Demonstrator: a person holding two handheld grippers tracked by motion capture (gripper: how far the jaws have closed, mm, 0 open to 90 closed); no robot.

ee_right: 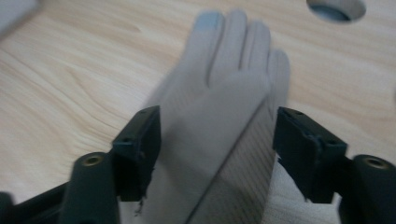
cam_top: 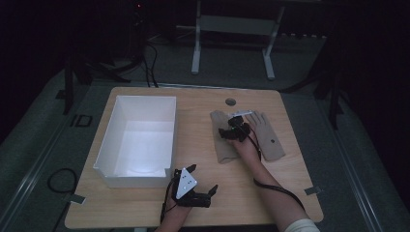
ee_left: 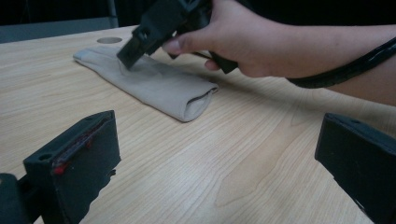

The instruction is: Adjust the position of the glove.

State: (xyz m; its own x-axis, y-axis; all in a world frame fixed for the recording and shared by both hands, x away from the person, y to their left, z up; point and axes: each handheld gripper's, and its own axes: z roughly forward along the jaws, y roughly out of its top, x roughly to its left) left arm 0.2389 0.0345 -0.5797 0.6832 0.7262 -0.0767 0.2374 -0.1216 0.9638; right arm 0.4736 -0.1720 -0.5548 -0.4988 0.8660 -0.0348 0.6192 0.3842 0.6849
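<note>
Two beige gloves lie on the right half of the wooden table (cam_top: pixel 145 203). The left glove (cam_top: pixel 222 145) (ee_left: pixel 159 86) (ee_right: pixel 224 93) lies lengthwise with its cuff toward the person. My right gripper (cam_top: pixel 233 129) (ee_left: pixel 133 49) (ee_right: pixel 217 140) is down on this glove, its open jaws standing on either side of the glove's width without pinching it. The second glove (cam_top: pixel 270 137) lies flat just to the right, fingers pointing away. My left gripper (cam_top: pixel 202 179) (ee_left: pixel 215 154) hovers open over bare wood near the front edge, holding nothing.
A white open box (cam_top: pixel 109 130) stands on the left half of the table, nothing visible inside. A round cable hole (cam_top: pixel 230 102) (ee_right: pixel 337 8) sits near the far edge, just beyond the gloves. Cables trail from both grippers toward the person.
</note>
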